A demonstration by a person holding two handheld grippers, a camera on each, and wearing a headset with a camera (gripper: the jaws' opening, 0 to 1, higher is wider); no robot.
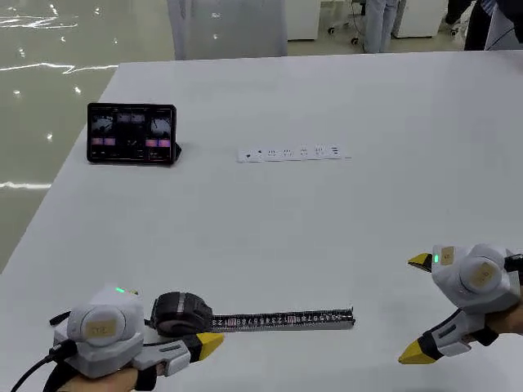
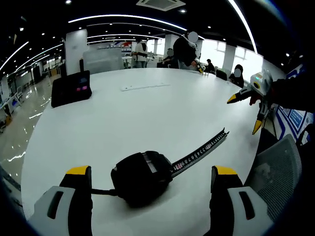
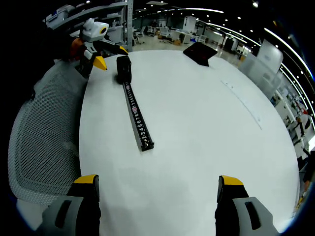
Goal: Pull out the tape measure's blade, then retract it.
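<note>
A black tape measure lies on the white table near the front edge. Its blade is pulled out flat to the right and ends in a hook about midway along the table front. My left gripper is open, its yellow-tipped jaws on either side of the case with clear gaps. My right gripper is open and empty, hovering right of the blade's end. In the right gripper view the blade runs away toward the case and the left gripper.
A tablet with a lit screen stands at the back left of the table. A white power strip lies at mid-table. A grey mesh chair sits by the table's near edge. People stand beyond the far side.
</note>
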